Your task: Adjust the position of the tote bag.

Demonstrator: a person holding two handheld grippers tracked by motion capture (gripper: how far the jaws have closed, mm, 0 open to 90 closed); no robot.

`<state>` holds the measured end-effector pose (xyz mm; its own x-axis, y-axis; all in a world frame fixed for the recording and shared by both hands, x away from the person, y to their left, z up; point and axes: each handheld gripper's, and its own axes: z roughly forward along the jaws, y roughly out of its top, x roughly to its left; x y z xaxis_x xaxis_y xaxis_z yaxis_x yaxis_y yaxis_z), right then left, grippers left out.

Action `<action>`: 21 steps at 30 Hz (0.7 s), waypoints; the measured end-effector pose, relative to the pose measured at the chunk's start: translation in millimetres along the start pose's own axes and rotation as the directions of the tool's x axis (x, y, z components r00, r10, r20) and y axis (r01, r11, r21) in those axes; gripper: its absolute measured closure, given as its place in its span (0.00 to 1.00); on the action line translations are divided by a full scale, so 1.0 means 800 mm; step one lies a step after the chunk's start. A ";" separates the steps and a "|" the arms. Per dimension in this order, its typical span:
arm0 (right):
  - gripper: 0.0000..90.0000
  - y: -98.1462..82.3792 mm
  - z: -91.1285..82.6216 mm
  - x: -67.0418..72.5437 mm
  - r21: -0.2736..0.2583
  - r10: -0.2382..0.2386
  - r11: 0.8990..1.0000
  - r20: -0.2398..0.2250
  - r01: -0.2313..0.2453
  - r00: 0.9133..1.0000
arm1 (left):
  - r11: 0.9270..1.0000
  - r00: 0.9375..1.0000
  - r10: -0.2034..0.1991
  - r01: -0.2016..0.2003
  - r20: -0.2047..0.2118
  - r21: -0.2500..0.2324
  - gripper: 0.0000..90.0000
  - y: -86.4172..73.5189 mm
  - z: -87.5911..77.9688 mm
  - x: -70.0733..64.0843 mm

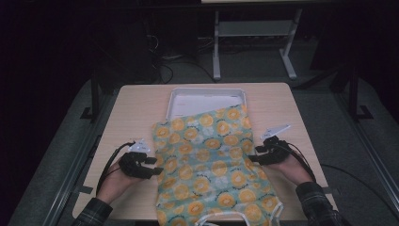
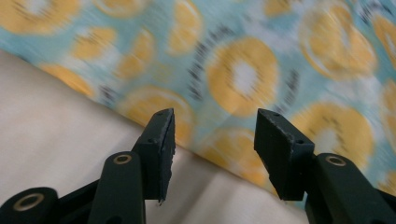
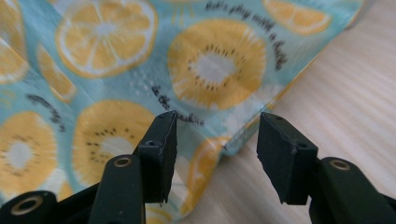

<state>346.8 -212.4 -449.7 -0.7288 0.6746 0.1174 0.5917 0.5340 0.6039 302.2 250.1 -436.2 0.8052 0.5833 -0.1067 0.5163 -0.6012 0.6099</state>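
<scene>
Across the middle of the table (image 1: 136,101) lies a cloth (image 1: 211,165) printed with orange slices on a pale blue ground. Its long axis runs from the near edge of the table, where a white strap loops off it, toward the far edge, where its far end drapes over the near rim of a white tray (image 1: 207,94). The cloth leans a little, so its far end sits nearer the right edge than its near end does.

The left gripper (image 1: 153,165) sits just beside the cloth's left edge, roughly midway along its length, with its jaws pointing right toward the fabric. In the left gripper view the jaws stand apart with nothing pressed between them, and the cloth's edge (image 2: 196,144) crosses slantwise just ahead of the tips over bare wood.

The right gripper (image 1: 254,155) mirrors it at the cloth's right edge, jaws pointing left and also apart, gripping nothing. In the right gripper view a folded edge of the cloth (image 3: 233,144) lies just ahead of the gap between the jaws.

Both grippers look about equally near, one on each long side. My judgement is that the next move turns on each sliding inward across the short axis to pinch its own edge.
</scene>
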 end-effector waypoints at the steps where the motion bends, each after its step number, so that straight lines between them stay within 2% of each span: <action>1: 0.53 0.000 0.002 0.001 0.011 -0.008 1.000 0.001 0.008 1.000 | 1.000 1.000 0.022 -0.022 -0.007 0.019 0.52 -0.002 0.004 -0.004; 7: 0.61 -0.001 0.011 0.007 0.060 -0.060 0.996 0.010 0.059 0.998 | 0.991 0.993 0.103 -0.098 -0.052 0.088 0.56 0.001 0.021 -0.012; 8: 0.62 -0.002 0.012 0.009 0.063 -0.072 0.996 0.019 0.071 0.997 | 0.989 0.993 0.110 -0.104 -0.053 0.101 0.57 0.000 0.024 -0.011; 11: 0.67 -0.001 0.011 0.010 0.068 -0.078 0.995 0.021 0.076 0.997 | 0.989 0.992 0.116 -0.111 -0.048 0.095 0.62 0.002 0.024 -0.010; 13: 0.72 -0.002 0.011 0.011 0.070 -0.088 0.994 0.027 0.085 0.996 | 0.990 0.993 0.110 -0.106 -0.038 0.097 0.68 0.002 0.024 -0.011; 14: 0.78 -0.002 0.011 0.011 0.070 -0.099 0.993 0.019 0.098 0.995 | 0.988 0.992 0.119 -0.116 -0.034 0.098 0.76 0.002 0.024 -0.011; 16: 0.81 -0.002 0.010 0.012 0.073 -0.101 0.992 0.017 0.099 0.995 | 0.988 0.993 0.118 -0.115 -0.028 0.101 0.80 0.003 0.024 -0.011; 19: 0.91 -0.002 0.011 0.015 0.074 -0.109 0.991 0.002 0.109 0.994 | 0.988 0.993 0.121 -0.120 -0.004 0.100 0.95 0.005 0.026 -0.011; 21: 0.98 -0.003 0.011 0.016 0.074 -0.113 0.991 -0.015 0.114 0.993 | 0.986 0.992 0.122 -0.122 0.007 0.112 1.00 0.006 0.025 -0.010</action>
<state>339.1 -200.7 -456.2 -0.7960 0.6023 0.0603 0.5290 0.6437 0.5530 303.9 231.1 -448.3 0.8641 0.5019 -0.0366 0.4437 -0.7254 0.5262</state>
